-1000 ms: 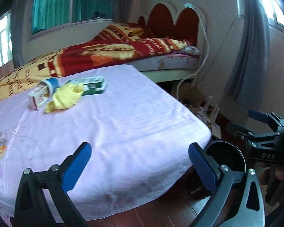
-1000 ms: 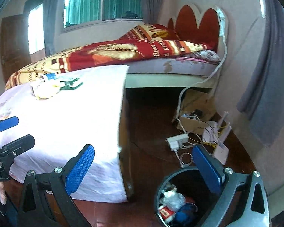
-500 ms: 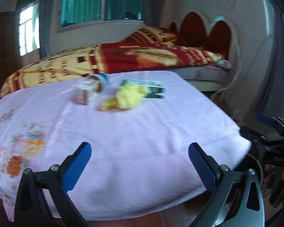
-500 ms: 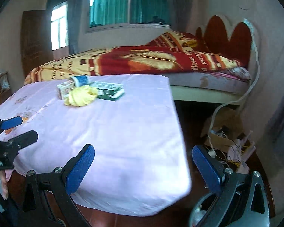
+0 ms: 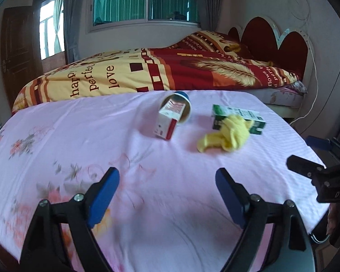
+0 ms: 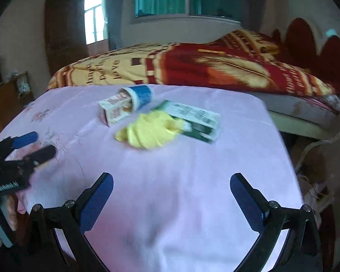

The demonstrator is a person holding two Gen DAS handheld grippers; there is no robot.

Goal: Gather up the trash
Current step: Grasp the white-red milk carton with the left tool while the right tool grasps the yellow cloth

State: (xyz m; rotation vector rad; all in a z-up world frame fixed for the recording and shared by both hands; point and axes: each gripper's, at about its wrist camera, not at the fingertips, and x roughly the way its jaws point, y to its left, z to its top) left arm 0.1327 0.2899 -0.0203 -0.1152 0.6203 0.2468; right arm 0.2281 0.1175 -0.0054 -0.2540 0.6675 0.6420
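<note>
A small heap of trash lies on the pink-clothed table (image 5: 147, 163): a red-and-white carton (image 5: 167, 122) stuck in a tipped blue-and-white paper cup (image 5: 183, 104), a crumpled yellow cloth (image 5: 226, 133) and a green-and-white box (image 5: 242, 115). My left gripper (image 5: 167, 195) hovers over the near part of the table, well short of the heap; its jaws are closing with nothing between them. My right gripper (image 6: 172, 199) stands open and empty, also short of the cup (image 6: 140, 95), carton (image 6: 114, 111), yellow cloth (image 6: 151, 131) and box (image 6: 192, 120). Each gripper shows at the edge of the other's view.
A bed with a red-and-yellow quilt (image 5: 170, 72) runs behind the table, with a red headboard (image 5: 272, 38) at the right. Boxes and cables (image 6: 315, 185) lie on the floor right of the table. A wooden cabinet (image 6: 9, 90) stands at the left.
Both views swung left from the floor and the bin to over the table, so the heap now lies straight ahead and nearer. The left jaws have narrowed a little.
</note>
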